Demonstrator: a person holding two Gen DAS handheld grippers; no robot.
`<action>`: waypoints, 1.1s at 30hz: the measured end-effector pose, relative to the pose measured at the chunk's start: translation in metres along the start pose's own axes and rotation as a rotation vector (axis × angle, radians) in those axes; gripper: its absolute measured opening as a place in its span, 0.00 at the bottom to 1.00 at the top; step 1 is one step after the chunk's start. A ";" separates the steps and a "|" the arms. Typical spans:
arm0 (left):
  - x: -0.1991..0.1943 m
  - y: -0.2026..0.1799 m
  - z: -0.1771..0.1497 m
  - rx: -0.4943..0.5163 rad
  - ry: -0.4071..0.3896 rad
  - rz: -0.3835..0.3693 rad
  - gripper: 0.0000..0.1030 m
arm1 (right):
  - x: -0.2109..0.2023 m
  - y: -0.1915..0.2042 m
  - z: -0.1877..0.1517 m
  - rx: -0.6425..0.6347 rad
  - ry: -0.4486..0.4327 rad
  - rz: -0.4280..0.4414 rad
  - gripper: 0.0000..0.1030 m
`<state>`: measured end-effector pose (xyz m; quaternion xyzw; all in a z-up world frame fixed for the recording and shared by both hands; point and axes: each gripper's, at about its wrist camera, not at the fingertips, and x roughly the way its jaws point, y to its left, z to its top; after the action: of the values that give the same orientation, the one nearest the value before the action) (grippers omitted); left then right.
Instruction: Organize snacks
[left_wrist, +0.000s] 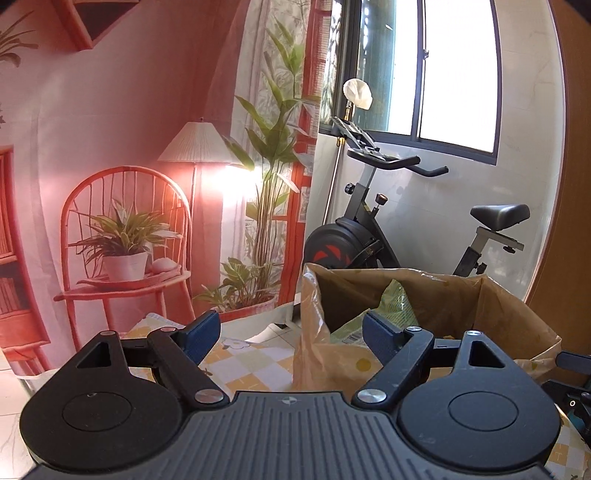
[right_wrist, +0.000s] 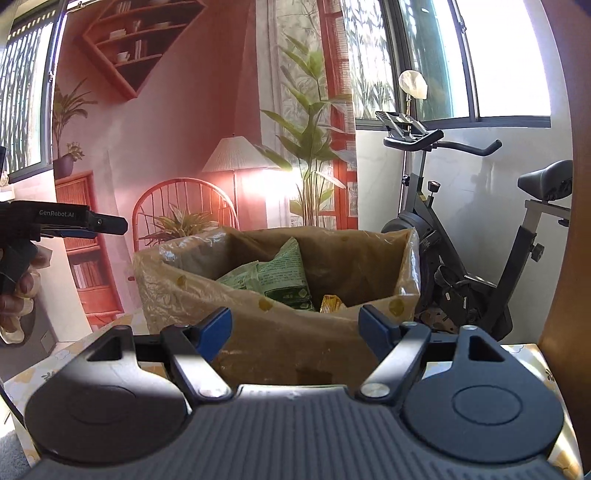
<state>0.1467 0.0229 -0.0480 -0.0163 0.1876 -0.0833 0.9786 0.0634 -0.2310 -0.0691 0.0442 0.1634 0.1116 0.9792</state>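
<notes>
Both your claws stand wide apart and grip nothing: left gripper at lower centre, right gripper likewise, apparently free for the next pick. The green snack packets and a yellow one sit inside the plastic-lined cardboard box, mid-frame, likely the collection point. The box rests on the checked tablecloth.

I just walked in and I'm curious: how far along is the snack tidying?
Done: green snack packets and a yellow wrapped snack already sit inside the brown plastic-lined box. In hand: nothing; the left gripper and right gripper are both open and empty. Left: no loose snacks are visible on the checked tablecloth, so I can't tell.
</notes>
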 end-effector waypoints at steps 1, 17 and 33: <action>-0.004 0.009 -0.008 -0.010 0.008 0.010 0.83 | -0.004 0.001 -0.006 -0.001 0.010 -0.002 0.78; -0.011 0.080 -0.071 -0.136 0.136 0.117 0.83 | 0.015 0.019 -0.130 -0.114 0.384 -0.074 0.91; 0.017 0.094 -0.119 -0.189 0.271 0.118 0.83 | 0.021 0.010 -0.153 -0.074 0.297 -0.090 0.75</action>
<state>0.1326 0.1126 -0.1704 -0.0859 0.3254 -0.0092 0.9416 0.0304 -0.2084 -0.2182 -0.0162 0.3043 0.0786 0.9492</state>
